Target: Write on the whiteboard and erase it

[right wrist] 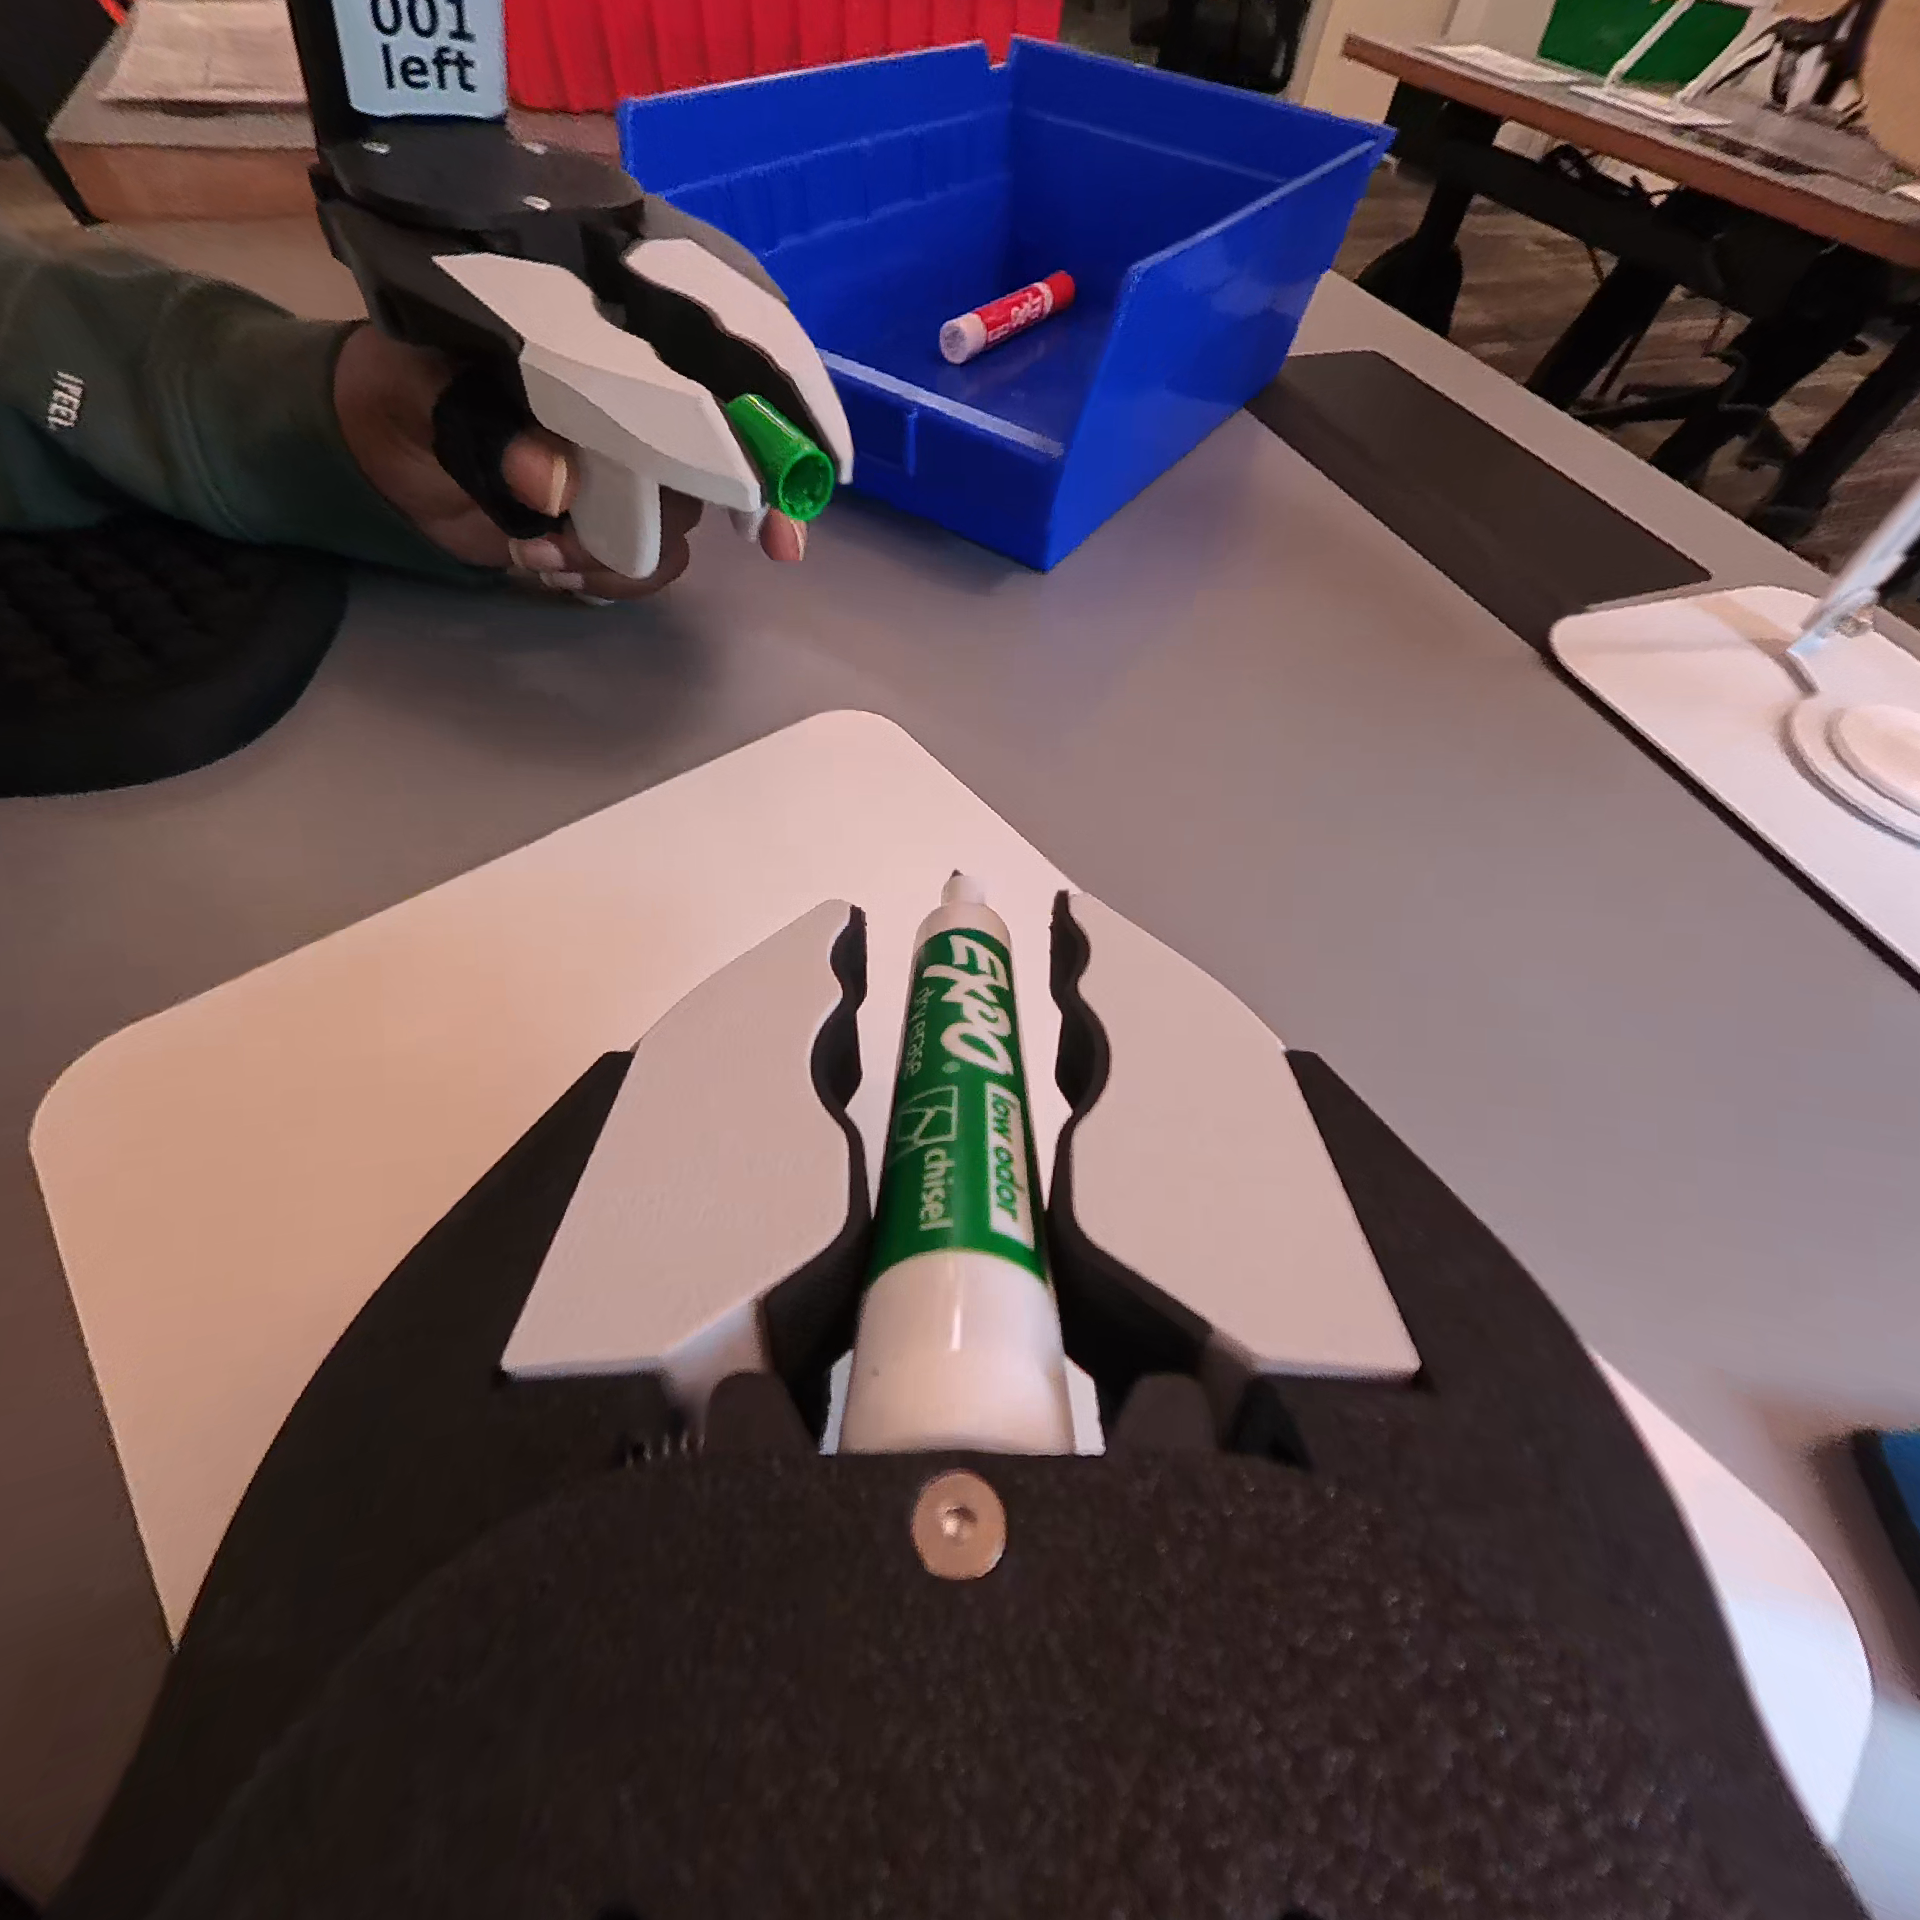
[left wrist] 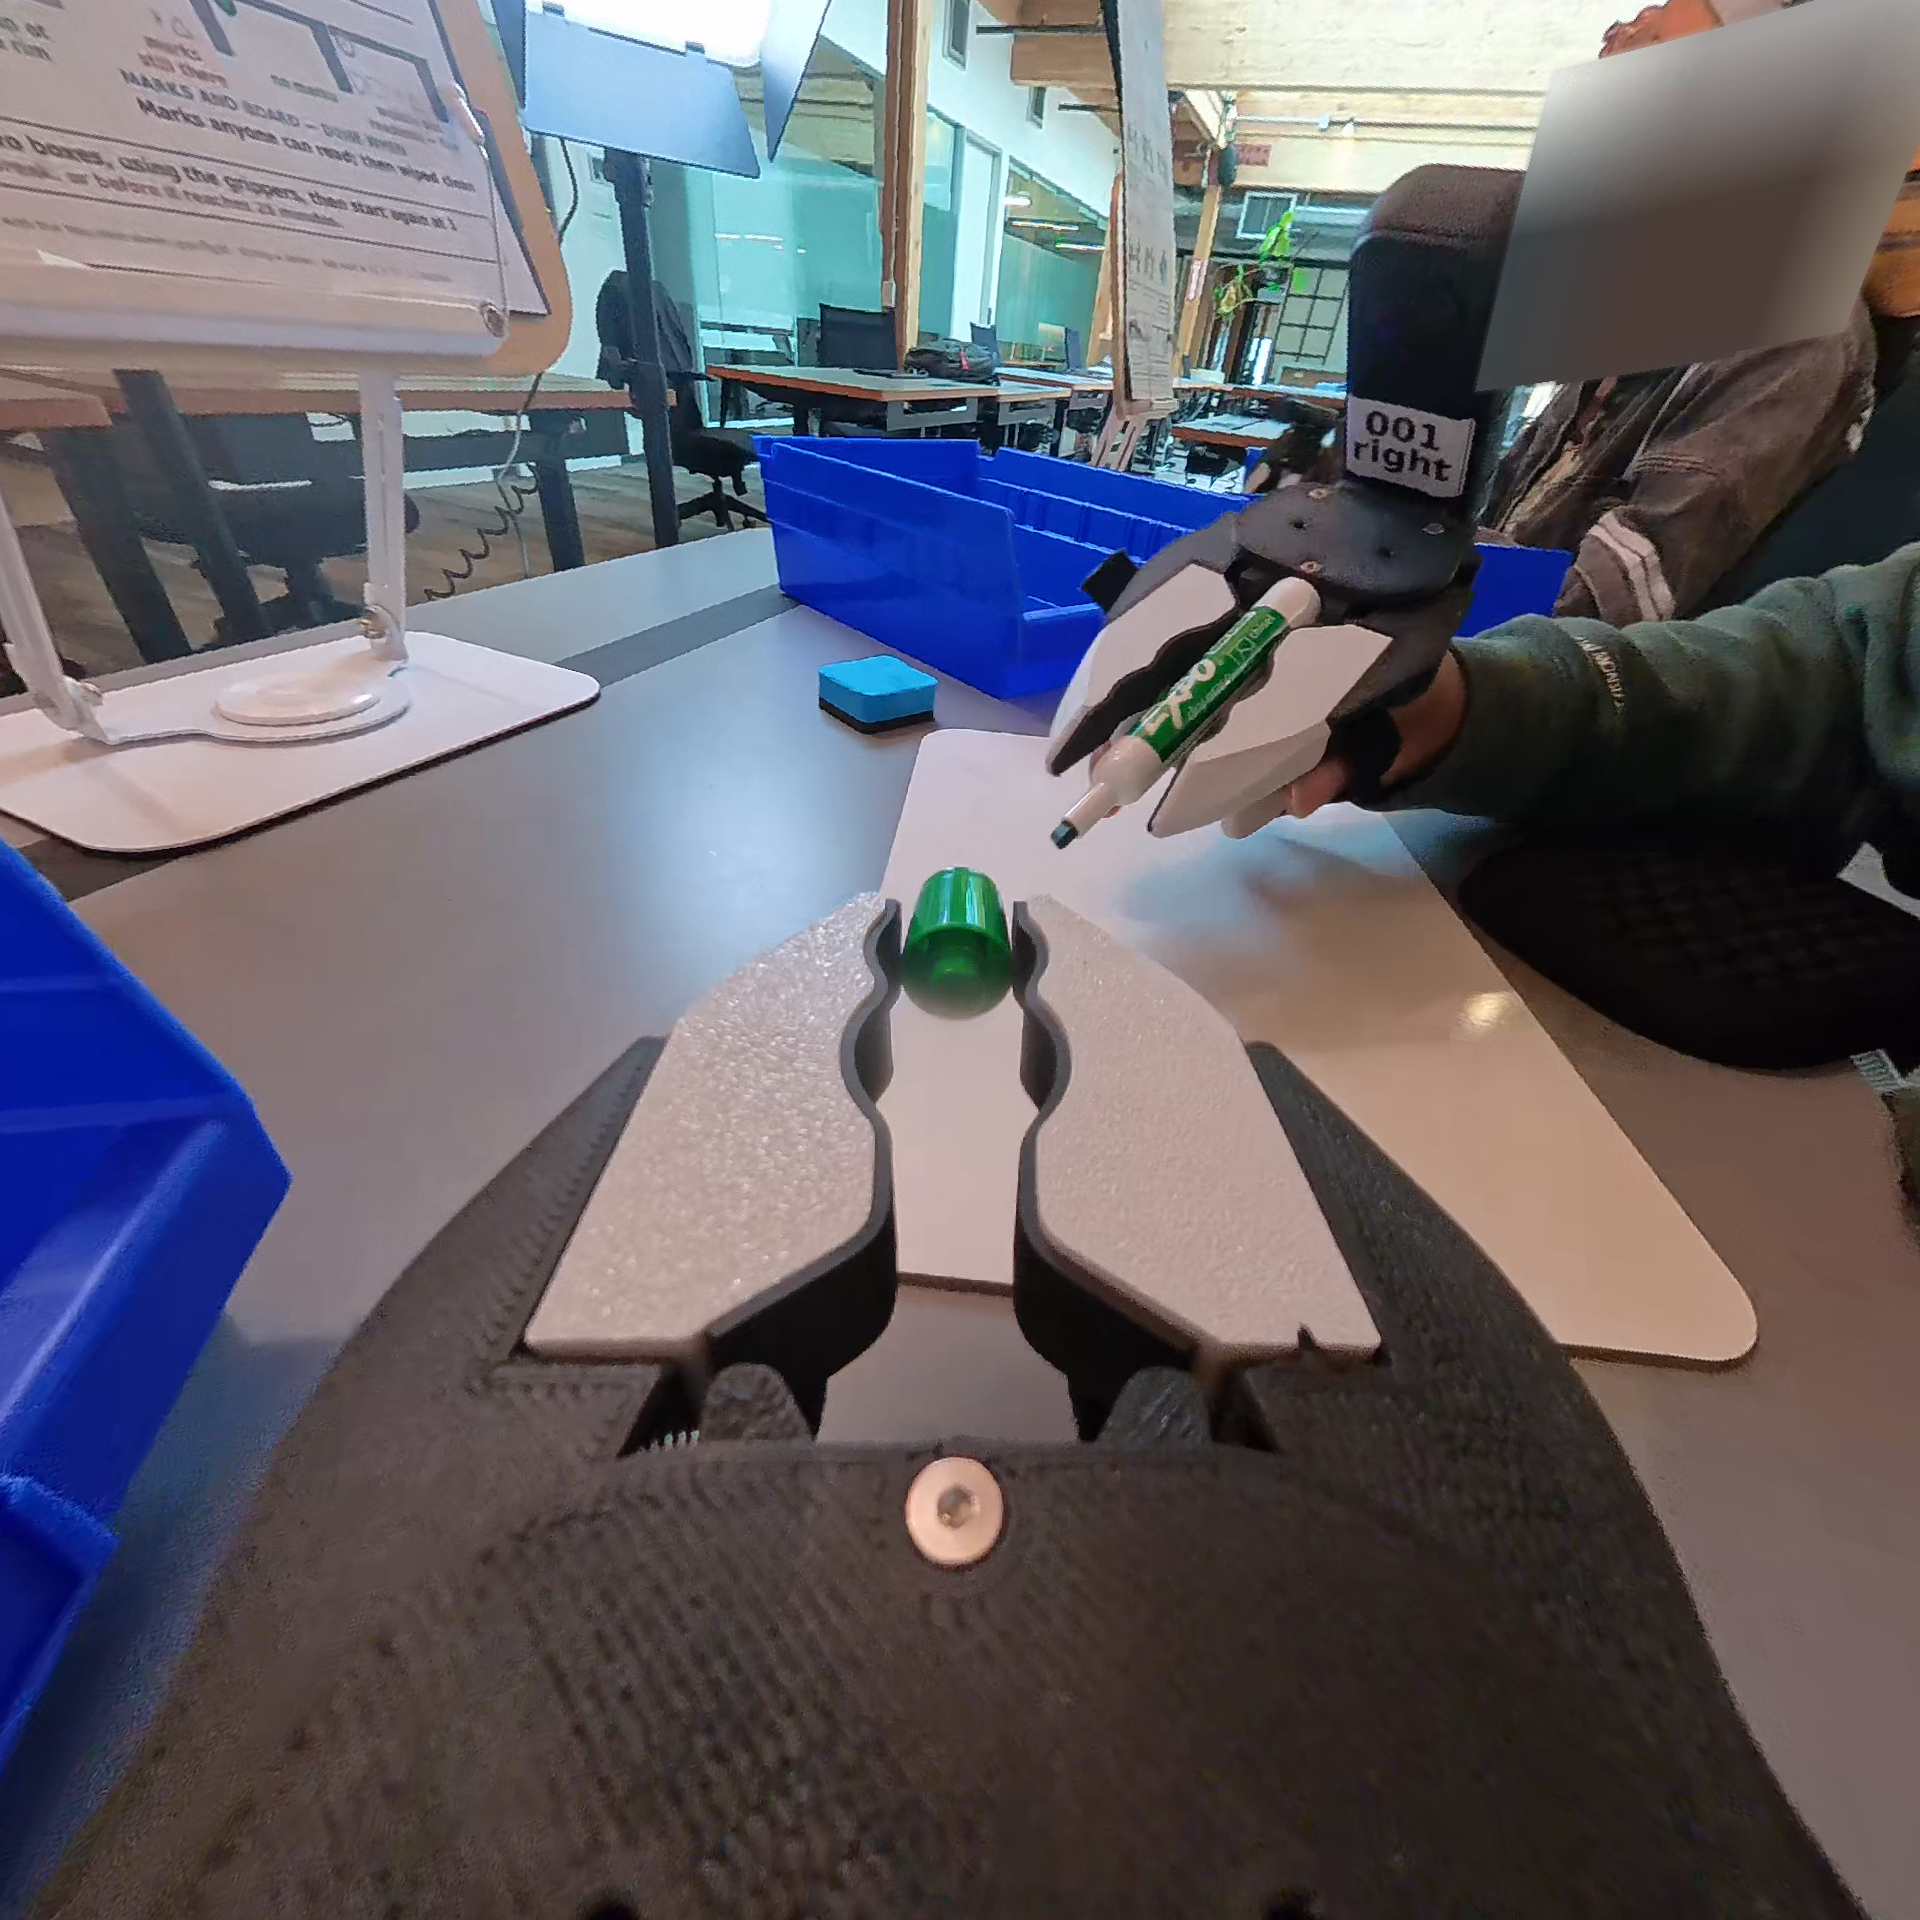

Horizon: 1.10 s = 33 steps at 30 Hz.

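Right gripper (right wrist: 956, 935) clamps uncapped marker (right wrist: 961, 1122), tip angled over whiteboard (right wrist: 312, 1039), ready to write; left gripper (left wrist: 954, 925) beside whiteboard pinches cap (left wrist: 954, 940).

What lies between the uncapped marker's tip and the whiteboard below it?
Nothing: in the left wrist view the green marker's chisel tip hangs over bare, unmarked white whiteboard, held by the right gripper.

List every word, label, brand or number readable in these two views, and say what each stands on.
I name only what bears the writing, not the wording itself.
Green marker barrel: brand and type print, legible.
Red tube in blue bin: print too small.
White tag above left gripper: legible.
White tag above right gripper: legible.
Instruction sheet on stand: partly legible, rest blurred.
Green sleeve: small print, unreadable.
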Tool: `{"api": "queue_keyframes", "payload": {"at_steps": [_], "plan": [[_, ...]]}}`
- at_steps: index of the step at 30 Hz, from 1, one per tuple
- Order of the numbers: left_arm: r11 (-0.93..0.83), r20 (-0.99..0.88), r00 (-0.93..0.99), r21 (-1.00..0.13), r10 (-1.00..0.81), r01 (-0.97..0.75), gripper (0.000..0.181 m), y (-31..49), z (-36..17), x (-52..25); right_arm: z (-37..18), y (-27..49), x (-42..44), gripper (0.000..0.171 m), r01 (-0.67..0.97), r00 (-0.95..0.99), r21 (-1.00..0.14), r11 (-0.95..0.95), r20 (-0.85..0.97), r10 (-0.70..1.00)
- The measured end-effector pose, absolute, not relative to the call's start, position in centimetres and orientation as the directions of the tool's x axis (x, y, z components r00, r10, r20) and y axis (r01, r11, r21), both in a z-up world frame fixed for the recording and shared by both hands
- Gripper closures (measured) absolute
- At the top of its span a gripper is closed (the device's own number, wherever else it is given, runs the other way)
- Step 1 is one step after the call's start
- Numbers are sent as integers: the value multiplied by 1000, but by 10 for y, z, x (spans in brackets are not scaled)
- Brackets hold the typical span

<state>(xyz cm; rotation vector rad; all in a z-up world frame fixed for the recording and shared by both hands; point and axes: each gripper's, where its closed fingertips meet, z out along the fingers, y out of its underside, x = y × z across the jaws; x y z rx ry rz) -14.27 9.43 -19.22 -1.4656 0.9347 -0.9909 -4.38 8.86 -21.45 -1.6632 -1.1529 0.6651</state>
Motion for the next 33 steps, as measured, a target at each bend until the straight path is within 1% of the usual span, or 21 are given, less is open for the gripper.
{"api": "queue_keyframes", "payload": {"at_steps": [11, 25, 33], "plan": [[-88, 89, 320, -996, -943, 16, 161, 85, -185, -147, -211, 97, -89, 137, 484, 328, -866, -128, 44, 944], [58, -88, 334, -994, -938, -98, 161, 72, -187, -173, -231, 77, -111, 137, 578, 194, -804, -139, -30, 980], [76, -117, 304, -987, -945, -143, 161, 65, -194, -172, -248, 77, -119, 137, 640, 176, -750, -165, -66, 982]]}}
